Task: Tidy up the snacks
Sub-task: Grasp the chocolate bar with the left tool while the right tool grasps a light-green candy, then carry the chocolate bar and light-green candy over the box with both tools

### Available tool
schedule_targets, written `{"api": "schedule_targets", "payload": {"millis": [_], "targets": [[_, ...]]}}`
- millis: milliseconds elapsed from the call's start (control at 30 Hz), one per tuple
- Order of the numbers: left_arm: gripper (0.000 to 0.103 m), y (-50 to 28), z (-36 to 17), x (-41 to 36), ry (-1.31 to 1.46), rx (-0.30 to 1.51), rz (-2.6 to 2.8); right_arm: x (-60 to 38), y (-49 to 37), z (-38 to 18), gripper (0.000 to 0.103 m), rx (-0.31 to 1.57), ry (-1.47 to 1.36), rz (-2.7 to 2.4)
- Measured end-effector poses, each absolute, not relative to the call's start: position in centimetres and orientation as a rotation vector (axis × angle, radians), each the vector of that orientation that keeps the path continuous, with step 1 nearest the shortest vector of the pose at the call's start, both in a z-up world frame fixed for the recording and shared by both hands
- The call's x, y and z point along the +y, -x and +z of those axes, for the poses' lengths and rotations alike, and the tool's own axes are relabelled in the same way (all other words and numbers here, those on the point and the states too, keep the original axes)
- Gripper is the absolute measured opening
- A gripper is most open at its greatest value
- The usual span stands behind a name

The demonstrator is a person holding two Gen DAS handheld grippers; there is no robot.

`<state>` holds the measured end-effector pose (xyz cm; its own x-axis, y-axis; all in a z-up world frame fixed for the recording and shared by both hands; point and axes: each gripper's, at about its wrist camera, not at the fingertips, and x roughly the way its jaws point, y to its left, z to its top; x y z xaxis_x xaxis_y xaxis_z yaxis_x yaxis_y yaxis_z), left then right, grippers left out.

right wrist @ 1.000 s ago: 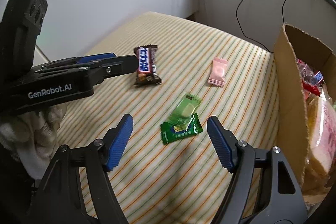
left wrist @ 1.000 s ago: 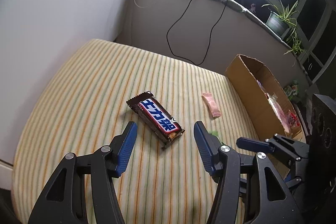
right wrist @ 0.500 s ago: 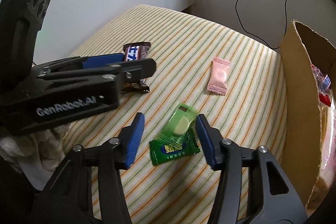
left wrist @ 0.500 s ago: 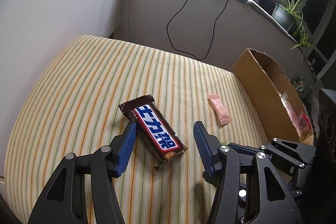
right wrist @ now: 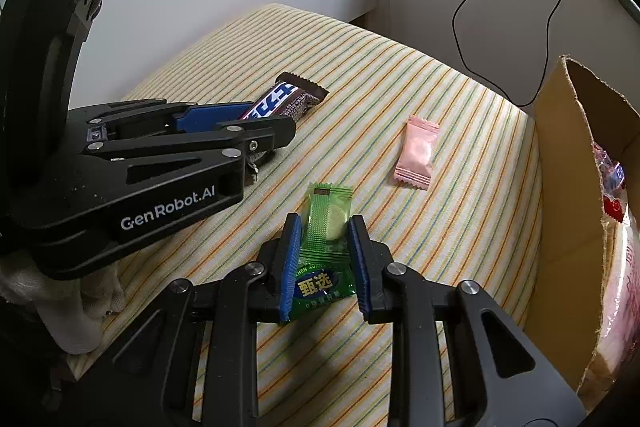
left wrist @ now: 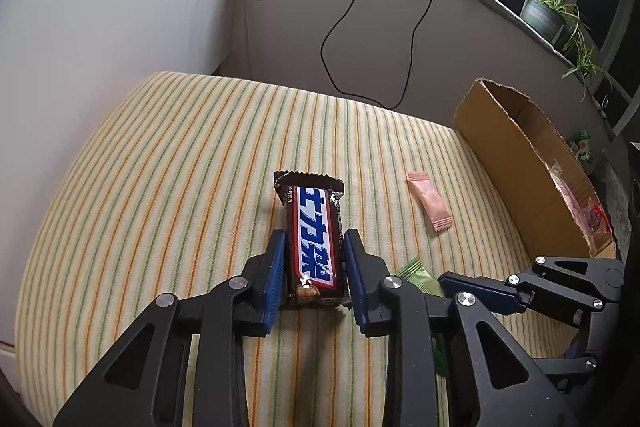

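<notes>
Both grippers have been closing in over the last second: the left gripper is now pinching the chocolate bar by its long sides, and the right gripper is clamping the two overlapping green candy packets — all lying mid-bed on the striped bed cover. Further out, a pink candy is lying loose near the cardboard box at the bed's right edge. Judging by this, the grasp step is finishing; next comes lifting both loads and carrying them over the box rim before releasing.
</notes>
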<state>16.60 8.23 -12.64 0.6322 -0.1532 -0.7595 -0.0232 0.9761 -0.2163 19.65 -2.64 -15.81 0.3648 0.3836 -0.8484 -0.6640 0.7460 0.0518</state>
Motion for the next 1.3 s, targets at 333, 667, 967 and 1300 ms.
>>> {"api": "schedule_targets", "payload": {"millis": [333, 667, 967, 1300], "targets": [[0.027, -15.7, -11.8, 9.3, 0.251, 0.856, -0.072, -3.9, -18.5, -13.7, 0.025, 0.946, 0.276, 0.710], [0.027, -14.3, -9.1, 8.5, 0.245, 0.799, -0.094, -6.3, -17.3, -10.4, 0.025, 0.886, 0.237, 0.726], [0.027, -14.4, -6.5, 4.9, 0.204, 0.754, -0.154, -10.0, -17.0, -7.5, 0.025, 0.828, 0.209, 0.693], [0.027, -16.0, -5.1, 0.2, 0.158, 0.739, -0.220, -14.6, -19.2, -6.2, 0.025, 0.796, 0.171, 0.626]]}}
